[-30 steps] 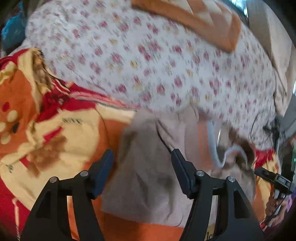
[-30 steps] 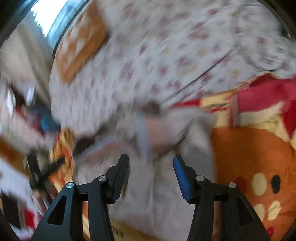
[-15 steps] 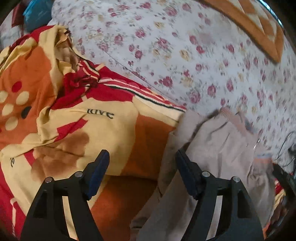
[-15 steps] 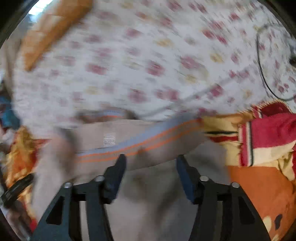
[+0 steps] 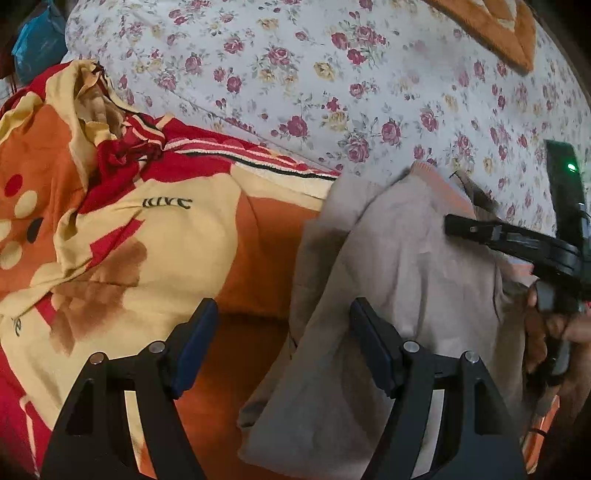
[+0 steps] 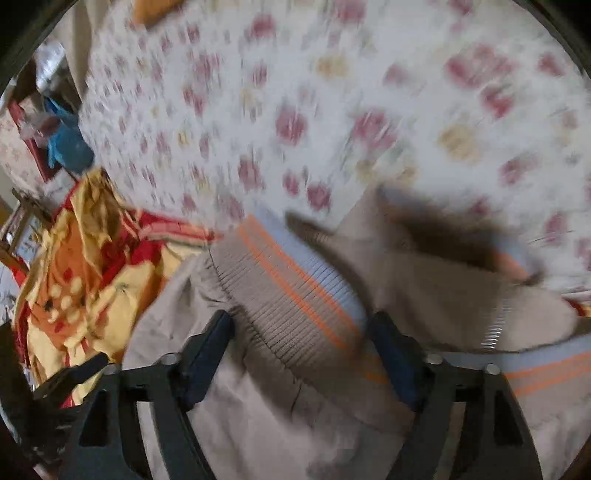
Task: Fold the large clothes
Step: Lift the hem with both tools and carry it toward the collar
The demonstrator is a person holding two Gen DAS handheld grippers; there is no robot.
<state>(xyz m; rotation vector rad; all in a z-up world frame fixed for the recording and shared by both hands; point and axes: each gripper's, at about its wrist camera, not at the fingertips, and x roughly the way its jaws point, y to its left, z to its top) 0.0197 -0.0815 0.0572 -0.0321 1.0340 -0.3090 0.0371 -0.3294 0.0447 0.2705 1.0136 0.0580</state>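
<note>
R gripper swung onto 1 beige garment | fingers closing, hem between | L gripper fingers wide, empty

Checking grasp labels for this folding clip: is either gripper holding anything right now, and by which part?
The left gripper holds nothing. The right gripper, just closing, has the beige garment's ribbed orange-and-blue striped band between its jaws; a firm grip cannot be told.

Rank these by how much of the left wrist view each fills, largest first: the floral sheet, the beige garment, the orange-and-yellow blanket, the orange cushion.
1. floral sheet
2. orange-and-yellow blanket, close to the sheet, so unsure
3. beige garment
4. orange cushion, mostly cut off by the frame
</note>
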